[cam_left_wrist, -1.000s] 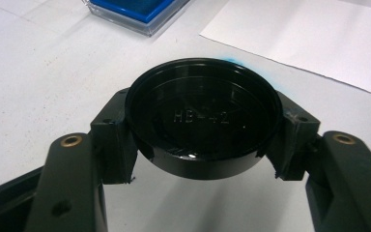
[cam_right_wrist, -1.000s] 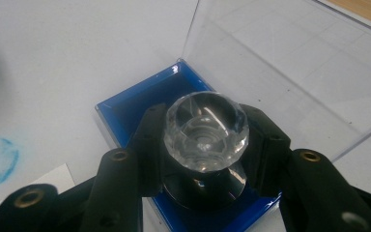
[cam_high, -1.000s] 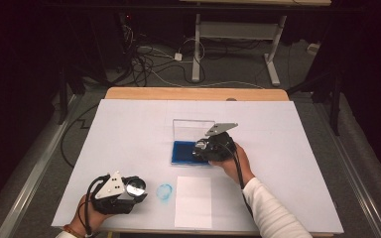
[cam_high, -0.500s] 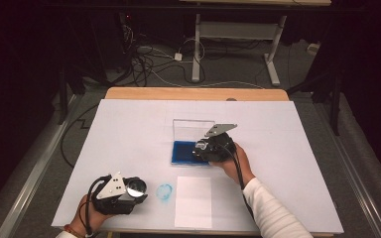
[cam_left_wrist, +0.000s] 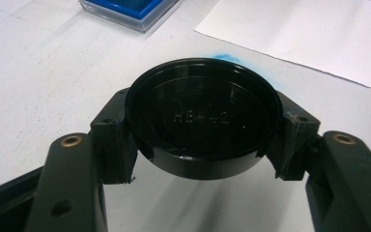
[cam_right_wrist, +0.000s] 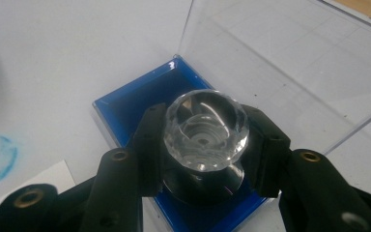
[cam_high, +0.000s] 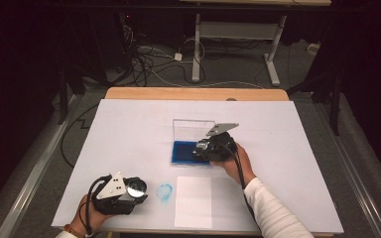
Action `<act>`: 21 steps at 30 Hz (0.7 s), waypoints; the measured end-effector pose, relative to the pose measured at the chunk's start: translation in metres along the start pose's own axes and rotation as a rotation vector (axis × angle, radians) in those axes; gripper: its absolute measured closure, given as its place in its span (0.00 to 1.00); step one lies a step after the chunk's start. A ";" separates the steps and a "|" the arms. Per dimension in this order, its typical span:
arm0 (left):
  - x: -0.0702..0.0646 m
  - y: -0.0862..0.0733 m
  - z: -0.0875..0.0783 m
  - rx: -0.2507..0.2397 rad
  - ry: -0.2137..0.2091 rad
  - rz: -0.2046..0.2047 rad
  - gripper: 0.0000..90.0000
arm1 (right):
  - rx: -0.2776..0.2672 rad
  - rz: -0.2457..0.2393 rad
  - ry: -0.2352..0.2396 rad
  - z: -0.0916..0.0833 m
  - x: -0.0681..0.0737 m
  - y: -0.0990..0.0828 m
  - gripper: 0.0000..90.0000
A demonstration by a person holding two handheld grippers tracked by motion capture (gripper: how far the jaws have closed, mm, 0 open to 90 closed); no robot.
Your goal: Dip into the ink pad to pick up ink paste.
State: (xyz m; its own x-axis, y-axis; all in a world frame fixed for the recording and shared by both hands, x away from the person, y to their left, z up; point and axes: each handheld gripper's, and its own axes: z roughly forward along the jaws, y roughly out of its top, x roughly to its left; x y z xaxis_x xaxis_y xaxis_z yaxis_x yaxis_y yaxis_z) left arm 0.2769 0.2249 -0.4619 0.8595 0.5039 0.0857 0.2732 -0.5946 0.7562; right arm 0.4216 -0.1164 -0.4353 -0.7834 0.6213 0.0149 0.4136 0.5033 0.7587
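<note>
Pressing straight down, the stamp (cam_right_wrist: 206, 129) clamped in the right tongs (cam_right_wrist: 204, 145) is inked evenly on the blue pad (cam_right_wrist: 125, 108); the left tongs (cam_left_wrist: 200, 145) are kept clamped on the black cap (cam_left_wrist: 200, 116).

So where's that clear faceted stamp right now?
The clear faceted stamp is clamped in the right gripper, pressed on the blue ink pad in its open case, mid-table beyond the white paper sheet.

Raised lettering — apparently "HB-42" — on the black round cap (cam_left_wrist: 200, 121).
</note>
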 end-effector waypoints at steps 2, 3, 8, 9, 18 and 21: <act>0.000 0.000 0.000 -0.003 0.002 0.000 0.40 | -0.002 0.001 -0.004 0.001 0.001 0.000 0.63; 0.000 0.000 0.000 -0.004 0.002 -0.001 0.40 | 0.002 -0.001 -0.011 0.002 0.003 0.001 0.63; 0.001 0.001 0.000 -0.013 0.004 -0.008 0.40 | -0.004 -0.003 -0.011 -0.005 0.002 0.002 0.63; 0.001 0.001 0.001 -0.016 0.003 -0.013 0.40 | -0.020 0.005 -0.005 -0.008 0.001 0.002 0.63; 0.001 0.002 0.003 -0.007 0.006 -0.013 0.40 | -0.124 -0.003 0.038 -0.035 0.009 0.004 0.63; 0.002 0.001 0.002 -0.009 0.011 -0.020 0.40 | -0.157 -0.013 0.055 -0.046 0.014 0.004 0.63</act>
State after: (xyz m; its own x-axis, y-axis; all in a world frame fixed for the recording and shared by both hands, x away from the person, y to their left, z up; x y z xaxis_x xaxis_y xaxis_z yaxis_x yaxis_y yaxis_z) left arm 0.2793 0.2243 -0.4623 0.8490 0.5225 0.0780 0.2862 -0.5789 0.7635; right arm 0.3909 -0.1333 -0.4025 -0.8144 0.5791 0.0367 0.3290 0.4087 0.8513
